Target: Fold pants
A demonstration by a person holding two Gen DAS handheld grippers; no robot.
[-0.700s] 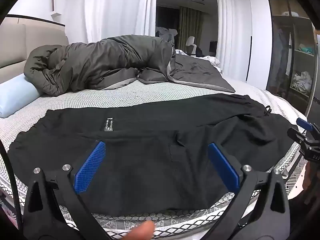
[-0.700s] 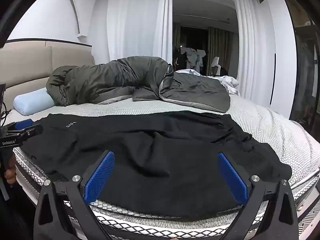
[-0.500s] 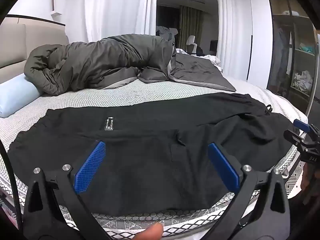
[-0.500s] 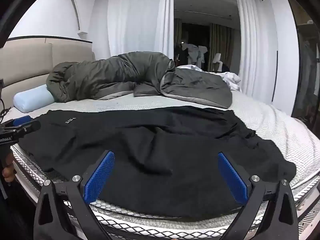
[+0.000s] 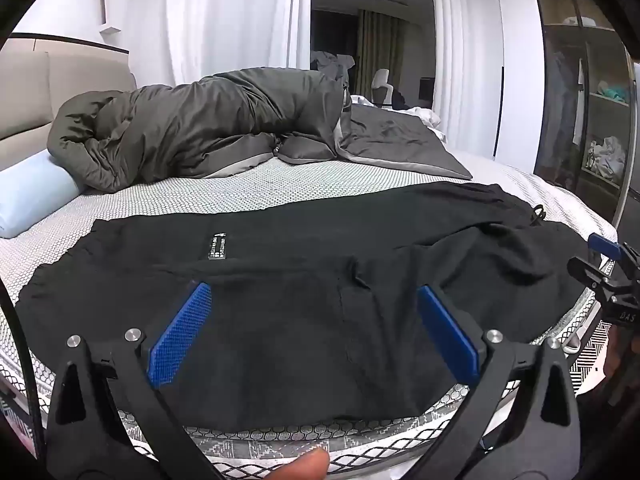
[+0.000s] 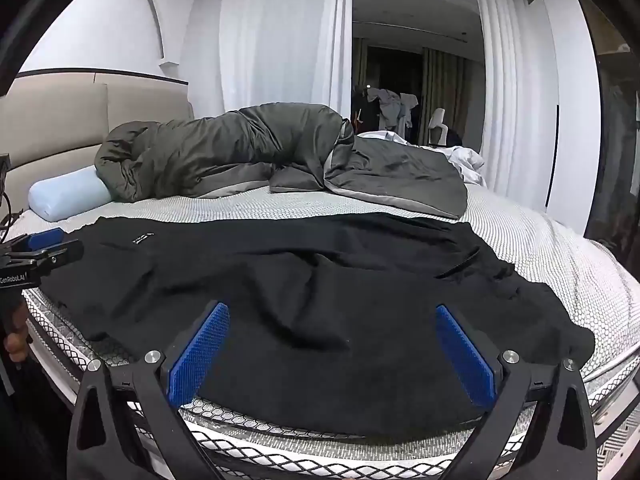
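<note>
Since the earlier frames both grippers have edged slightly nearer the bed [image 5: 248, 196], little else changing. The pants [image 5: 320, 280] lie spread along the bed's near edge, within reach of both. Left gripper [image 5: 314, 332] and right gripper [image 6: 332, 350] hover above the fabric, jaws wide and empty, probably to pinch the near edge.

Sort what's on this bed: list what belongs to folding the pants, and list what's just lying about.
For the job:
- black pants
- left gripper, open
- right gripper, open

Lying about:
- grey duvet
- light blue bolster pillow
- white sheets behind the duvet
</note>
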